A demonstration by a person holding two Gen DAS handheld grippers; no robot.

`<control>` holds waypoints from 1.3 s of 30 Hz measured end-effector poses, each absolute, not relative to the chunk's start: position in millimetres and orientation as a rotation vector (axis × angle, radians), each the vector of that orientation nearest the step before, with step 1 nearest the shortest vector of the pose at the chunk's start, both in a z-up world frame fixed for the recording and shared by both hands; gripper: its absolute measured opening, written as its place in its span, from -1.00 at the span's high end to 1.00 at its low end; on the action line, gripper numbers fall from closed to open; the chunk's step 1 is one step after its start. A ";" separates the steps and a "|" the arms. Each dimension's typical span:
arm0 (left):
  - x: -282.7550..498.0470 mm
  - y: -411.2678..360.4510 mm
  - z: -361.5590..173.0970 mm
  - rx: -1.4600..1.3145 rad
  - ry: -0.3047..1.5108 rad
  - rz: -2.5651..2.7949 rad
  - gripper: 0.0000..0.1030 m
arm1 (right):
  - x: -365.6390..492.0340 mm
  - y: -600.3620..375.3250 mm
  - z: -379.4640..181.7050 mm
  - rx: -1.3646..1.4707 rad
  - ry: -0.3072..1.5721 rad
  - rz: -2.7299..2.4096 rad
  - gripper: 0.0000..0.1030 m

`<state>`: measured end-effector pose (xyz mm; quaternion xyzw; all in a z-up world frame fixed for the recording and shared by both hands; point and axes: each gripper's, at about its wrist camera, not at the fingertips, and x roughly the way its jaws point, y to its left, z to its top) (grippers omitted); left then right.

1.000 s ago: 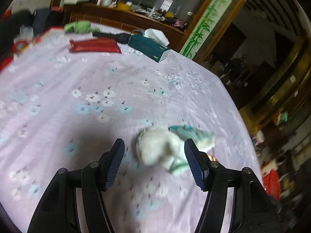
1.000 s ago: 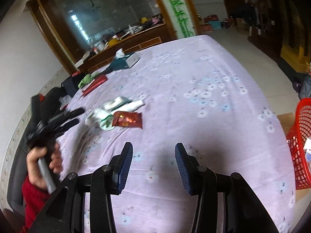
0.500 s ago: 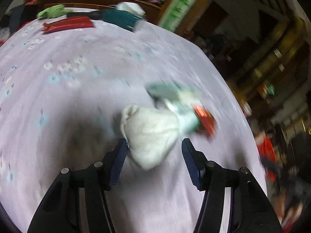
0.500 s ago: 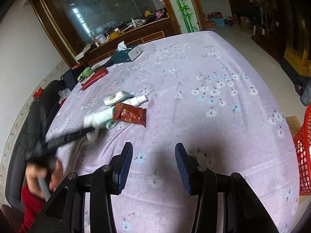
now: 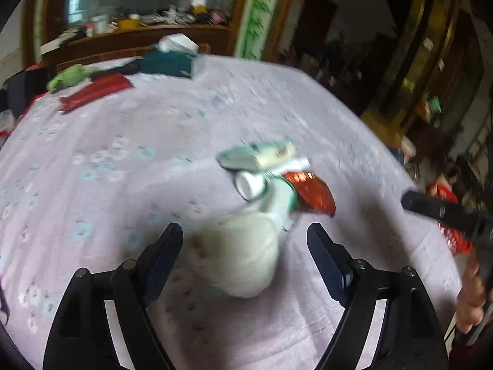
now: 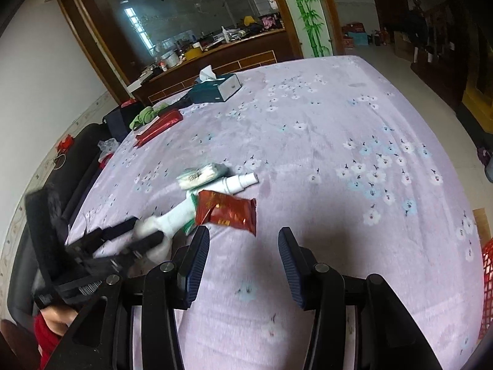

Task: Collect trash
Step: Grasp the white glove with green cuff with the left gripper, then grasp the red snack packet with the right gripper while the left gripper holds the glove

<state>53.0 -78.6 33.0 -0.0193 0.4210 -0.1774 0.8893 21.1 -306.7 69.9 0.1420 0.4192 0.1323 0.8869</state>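
Note:
A crumpled white paper wad (image 5: 243, 256) lies on the lilac flowered tablecloth (image 5: 107, 160), between the fingers of my open left gripper (image 5: 246, 256); the fingers stand a little apart from it on both sides. Just beyond it lie a white and green bottle (image 5: 277, 200), a red snack wrapper (image 5: 311, 191) and a pale green packet (image 5: 258, 157). In the right wrist view my open right gripper (image 6: 245, 262) hovers just short of the red wrapper (image 6: 228, 211), holding nothing. The left gripper (image 6: 138, 234) shows there at the left, straddling the wad (image 6: 148, 229).
A teal tissue box (image 6: 215, 88), a long red packet (image 6: 158, 126) and a green cloth (image 6: 144, 115) lie at the table's far side. A red basket (image 6: 486, 277) stands on the floor off the right edge. A dark chair (image 6: 83, 154) is at the left edge.
My left gripper has swung round and come in over the white wad, which now sits between its fingers. The right gripper has moved closer to the red wrapper.

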 end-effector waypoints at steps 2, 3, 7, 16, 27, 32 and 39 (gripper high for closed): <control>57.9 -86.6 21.9 0.009 0.896 -0.319 -0.53 | 27.9 -307.3 67.0 0.308 0.885 0.272 0.02; 60.0 -87.7 17.3 0.020 0.903 -0.300 -0.42 | 30.6 -306.7 65.5 0.311 0.890 0.272 0.02; 60.3 -76.5 9.0 -0.050 0.927 -0.307 0.27 | 41.1 -299.5 58.1 0.317 0.917 0.285 -0.06; 15.2 -47.1 25.8 -0.186 0.800 -0.245 0.35 | 73.1 -277.8 38.3 0.337 0.949 0.287 -0.16; 16.0 -17.8 30.8 -0.317 0.726 -0.179 0.35 | 80.9 -253.5 14.9 0.413 1.055 0.451 -0.20; 16.8 -7.0 29.6 -0.368 0.715 -0.171 0.35 | 65.6 -239.9 29.7 0.410 1.057 0.600 -0.21; 16.6 -1.8 27.3 -0.406 0.715 -0.184 0.35 | 92.4 -242.3 41.1 0.261 0.937 0.425 -0.20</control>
